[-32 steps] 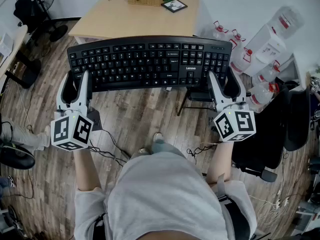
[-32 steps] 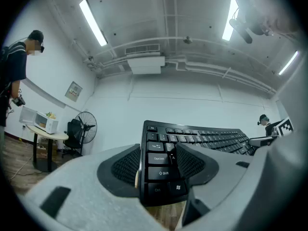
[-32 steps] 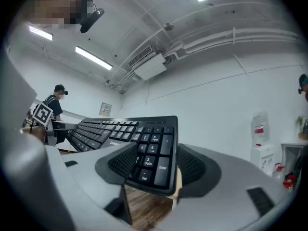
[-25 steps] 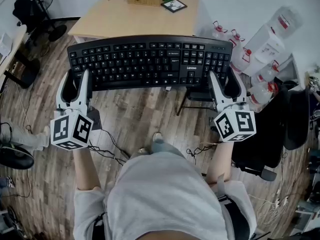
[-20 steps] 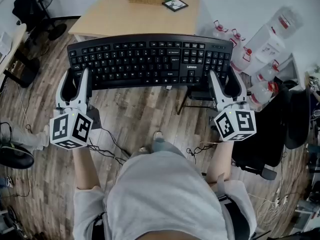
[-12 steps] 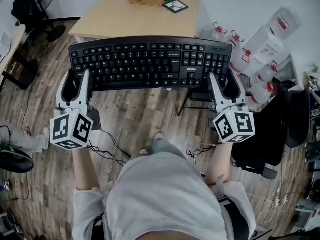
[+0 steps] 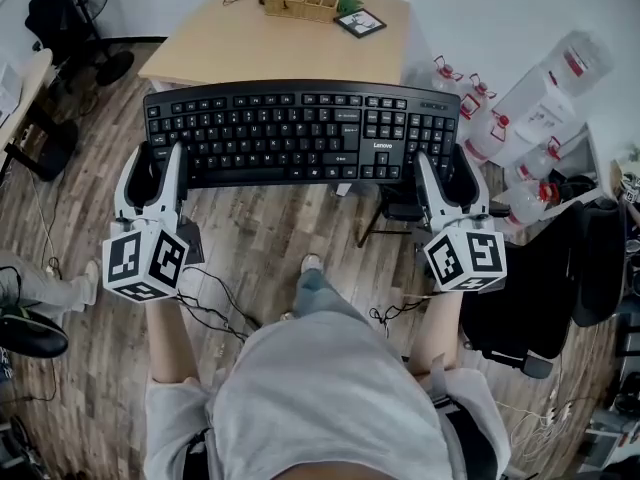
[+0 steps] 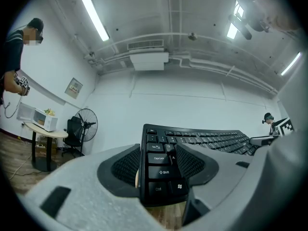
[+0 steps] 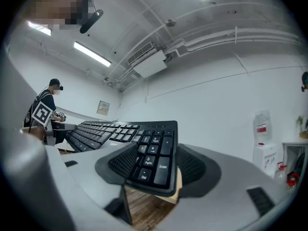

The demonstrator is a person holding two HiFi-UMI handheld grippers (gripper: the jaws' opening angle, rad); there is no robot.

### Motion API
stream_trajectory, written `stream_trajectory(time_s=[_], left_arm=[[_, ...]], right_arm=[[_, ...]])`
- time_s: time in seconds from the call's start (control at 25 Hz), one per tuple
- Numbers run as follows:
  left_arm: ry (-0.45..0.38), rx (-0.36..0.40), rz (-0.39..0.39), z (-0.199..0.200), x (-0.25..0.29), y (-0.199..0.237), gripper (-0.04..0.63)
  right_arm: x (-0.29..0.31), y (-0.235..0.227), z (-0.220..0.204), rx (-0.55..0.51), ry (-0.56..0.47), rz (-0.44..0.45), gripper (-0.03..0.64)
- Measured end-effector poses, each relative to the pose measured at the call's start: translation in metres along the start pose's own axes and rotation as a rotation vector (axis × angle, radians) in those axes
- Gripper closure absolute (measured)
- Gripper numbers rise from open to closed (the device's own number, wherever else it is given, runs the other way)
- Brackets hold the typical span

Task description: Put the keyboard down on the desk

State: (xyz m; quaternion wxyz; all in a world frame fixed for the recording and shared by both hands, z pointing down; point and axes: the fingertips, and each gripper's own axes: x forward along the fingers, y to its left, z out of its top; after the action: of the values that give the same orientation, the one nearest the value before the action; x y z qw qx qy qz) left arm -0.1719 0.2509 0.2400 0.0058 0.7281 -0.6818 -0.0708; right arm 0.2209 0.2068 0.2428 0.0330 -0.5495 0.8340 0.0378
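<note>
The left gripper (image 7: pixel 155 160) is clamped on the left end of the black full-size plastic keyboard (image 7: pixel 300 133), with the Ctrl and Shift keys between its jaws. The right gripper (image 7: pixel 443 165) is clamped on the opposite end, at the number pad. The keyboard spans level between the two grippers, held in the air above the wood-plank floor (image 7: pixel 270 228). The light wooden worktop (image 7: pixel 250 43) lies ahead of both grippers, beyond the keyboard's far edge

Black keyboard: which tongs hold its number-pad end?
The right tongs, shut on the black keyboard at its Enter and PgDn end; the left tongs clamp its Ctrl and Shift end.
</note>
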Motion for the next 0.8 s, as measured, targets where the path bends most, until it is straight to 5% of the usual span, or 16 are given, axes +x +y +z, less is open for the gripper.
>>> stream_trajectory(time_s=[0.56,0.8], left_arm=[[0.012,0.023,0.059,0.016,0.149,0.004,0.359],[-0.028,0.036,0.069,-0.007,0.157,0.000,0.359]], right_arm=[[0.154,-0.066,0.008,0.020,-0.003,0.044,0.380],[0.162,-0.076,-0.014,0.013,-0.041,0.053,0.380]])
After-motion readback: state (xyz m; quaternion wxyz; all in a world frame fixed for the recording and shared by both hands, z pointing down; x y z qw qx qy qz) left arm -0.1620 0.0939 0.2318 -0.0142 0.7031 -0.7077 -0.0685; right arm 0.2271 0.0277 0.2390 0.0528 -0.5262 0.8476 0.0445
